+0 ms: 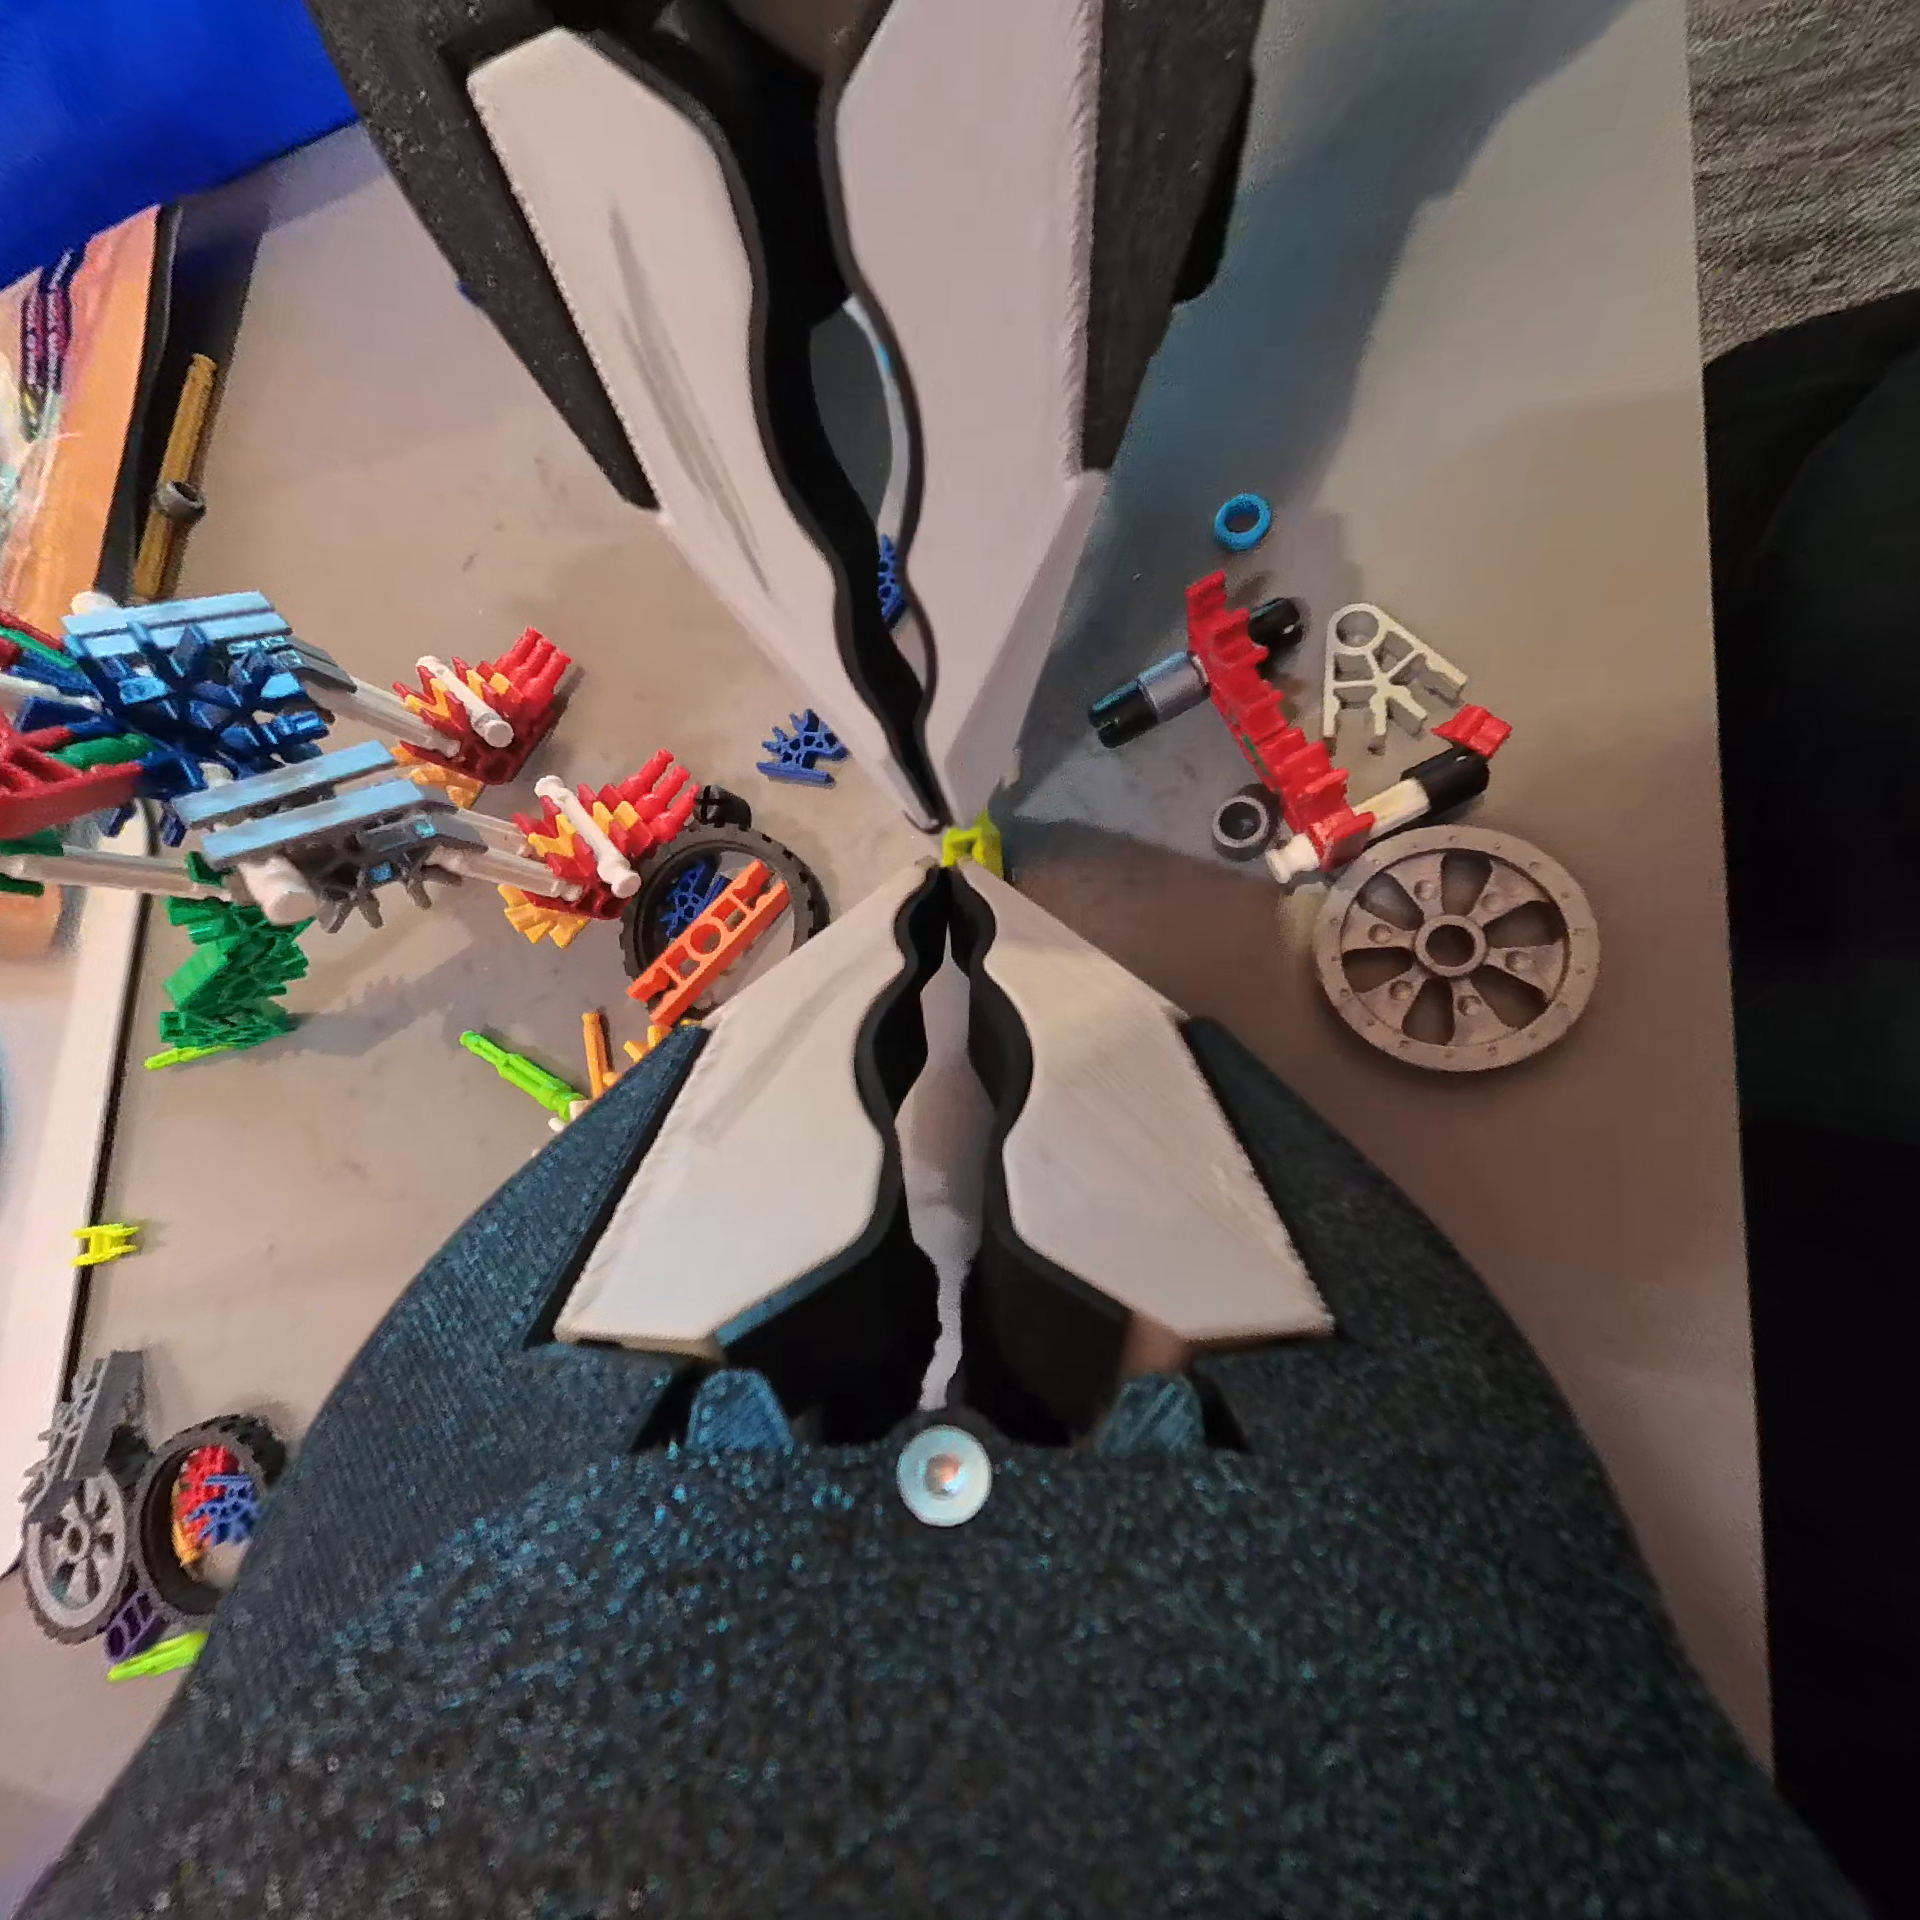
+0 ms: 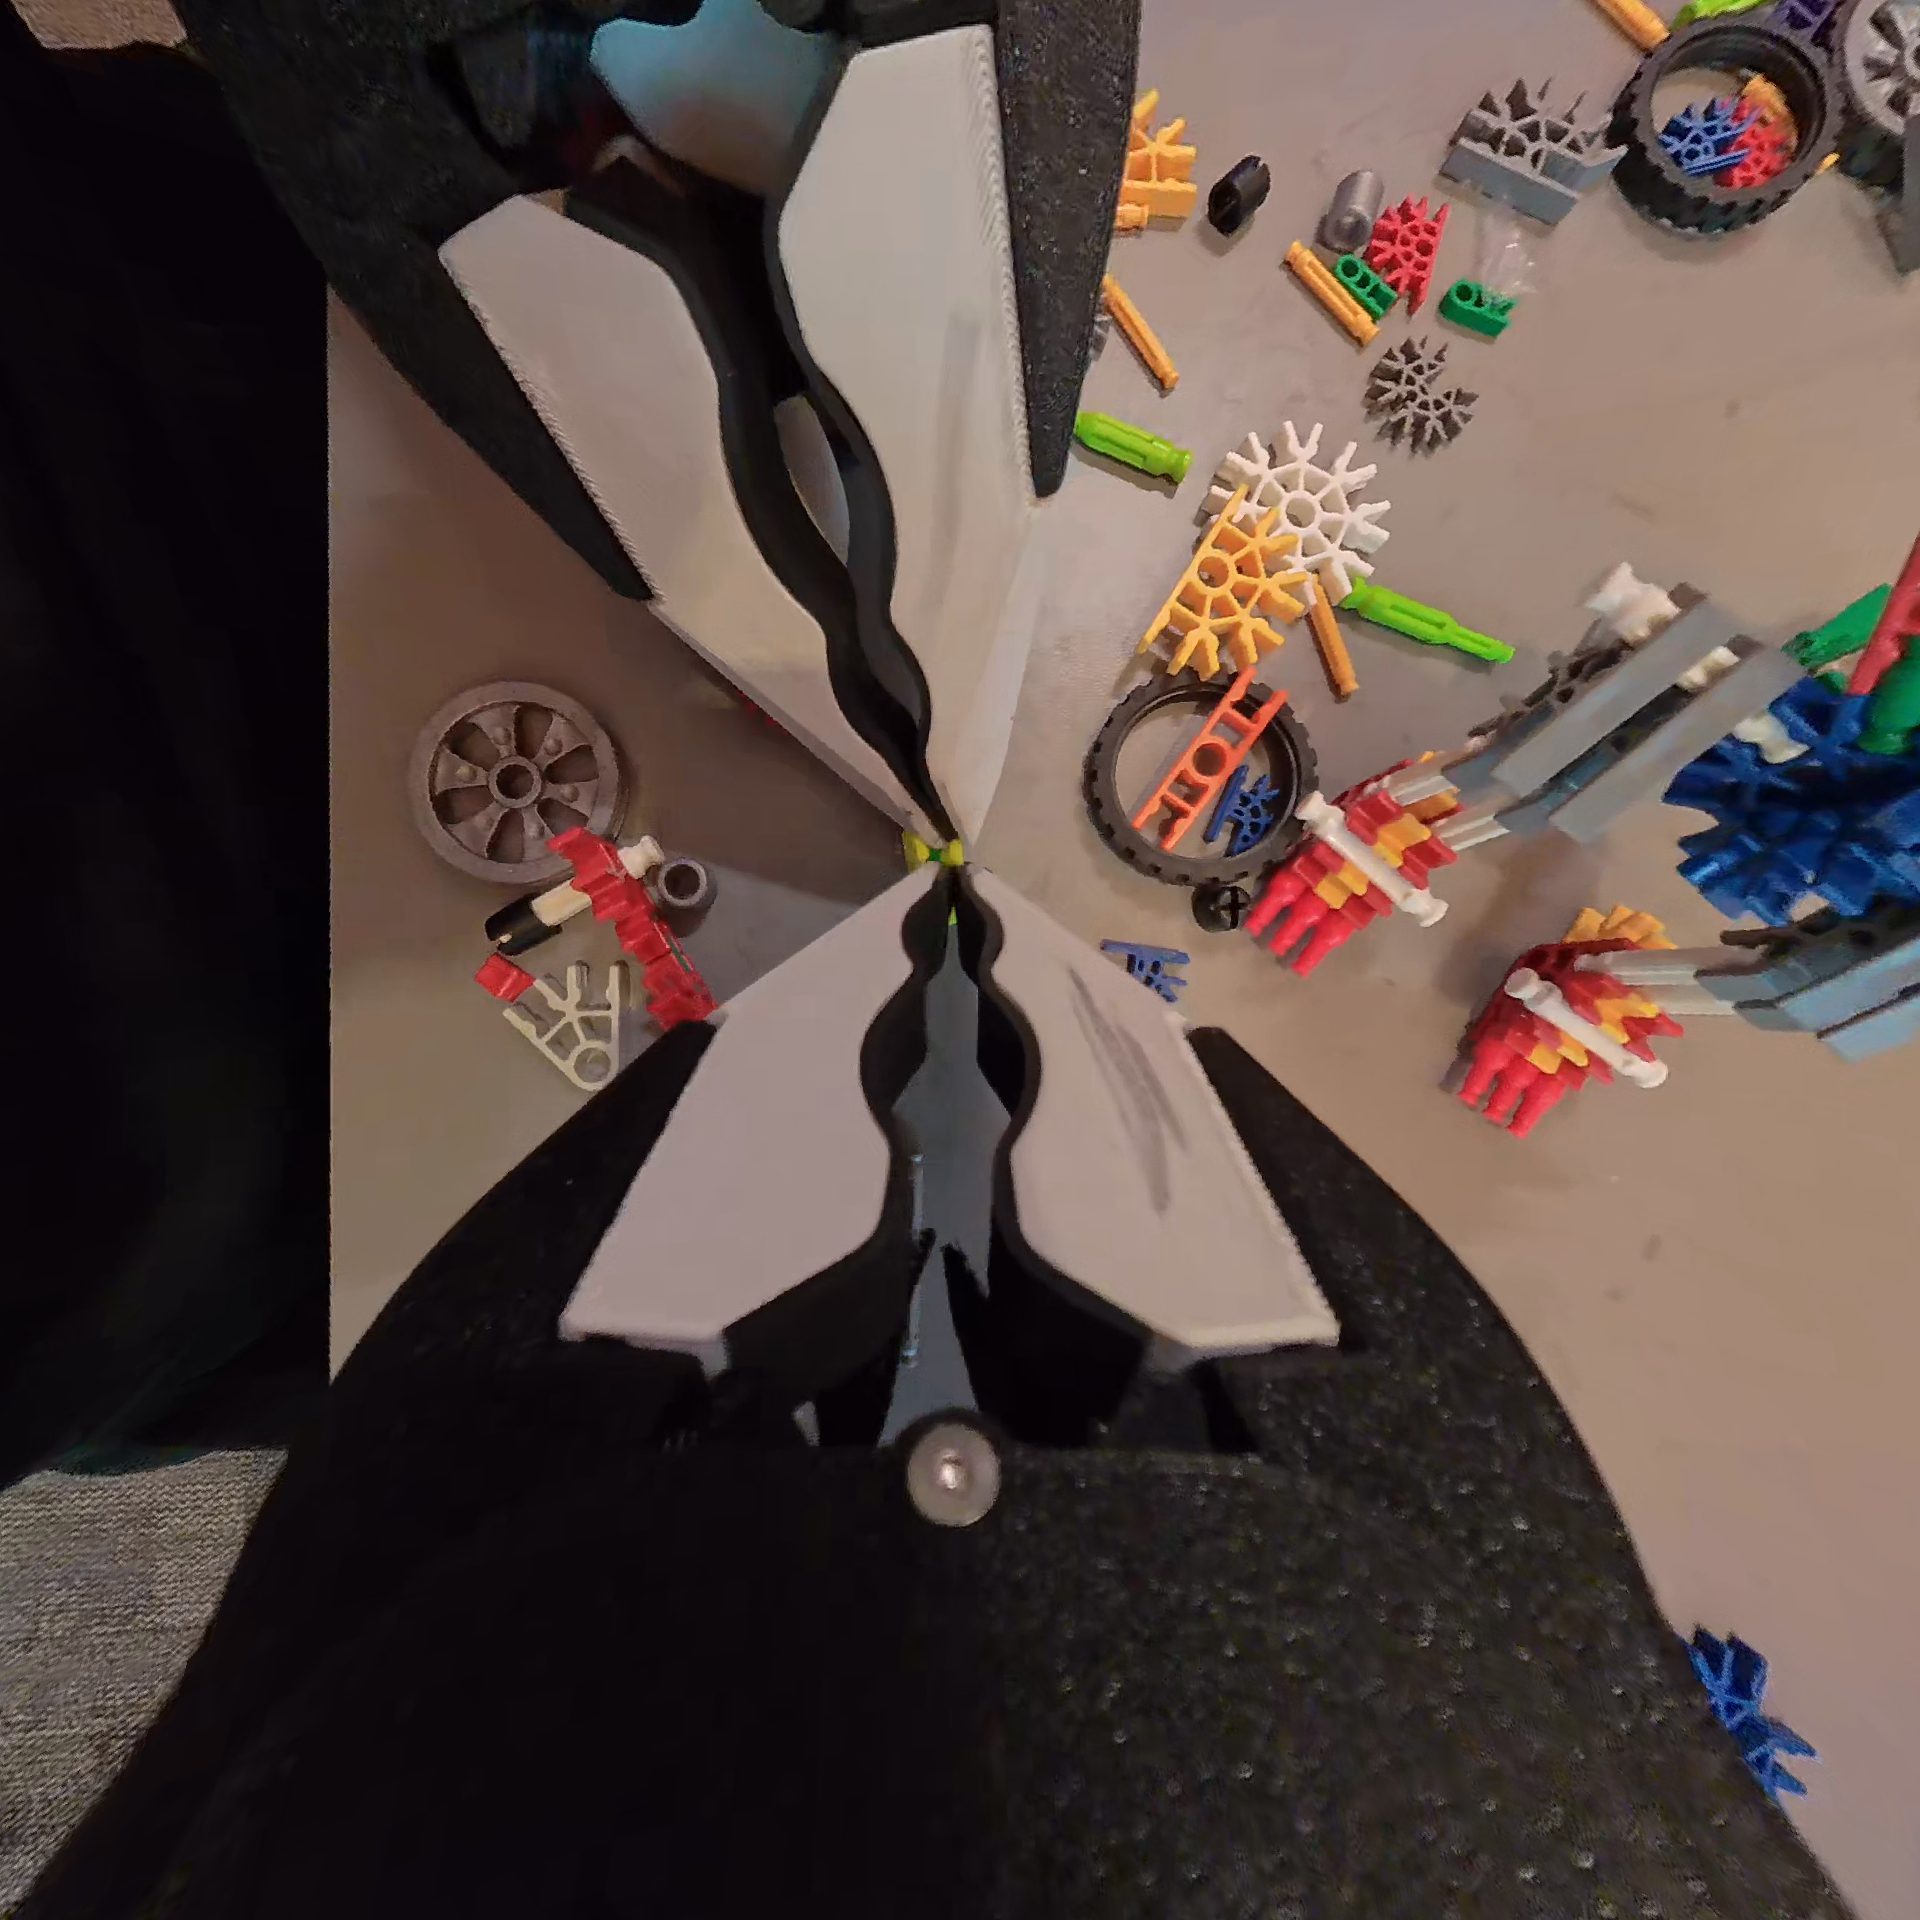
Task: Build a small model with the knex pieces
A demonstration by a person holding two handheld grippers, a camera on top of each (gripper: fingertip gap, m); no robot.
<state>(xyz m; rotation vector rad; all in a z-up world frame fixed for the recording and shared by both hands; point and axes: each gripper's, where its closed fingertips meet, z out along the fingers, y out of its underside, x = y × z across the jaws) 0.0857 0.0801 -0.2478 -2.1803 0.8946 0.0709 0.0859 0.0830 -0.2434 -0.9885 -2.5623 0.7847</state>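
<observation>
My two grippers meet tip to tip over the grey table (image 1: 1351, 1299), and the thing between them is a small yellow-green piece (image 1: 971, 840). In the left wrist view my left gripper (image 1: 940, 883) reaches up from the bottom of the frame, its fingers drawn together so that only a thin slit shows at the tips, and the yellow-green piece sits just above and slightly right of them, at frame centre. My right gripper (image 1: 940, 816) comes down from the top of that same view, its fingers likewise together, its tips touching the piece from the other side. In the right wrist view the roles swap: my right gripper (image 2: 951, 878) rises from the bottom, the yellow-green piece (image 2: 932, 852) shows just above and a little left of its tips, and the left one descends from the top. Both seem clamped on the piece, though so little of it shows that I cannot tell its long axis. Neither gripper is nearer; both are at it. Well off to the right in the left wrist view lie a grey spoked wheel (image 1: 1455, 945) and a red toothed strip (image 1: 1273, 727); to the left stands a blue, grey and red built model (image 1: 312, 769), with a black tyre (image 1: 727, 914) ringing an orange piece (image 1: 712, 940) nearer centre.
</observation>
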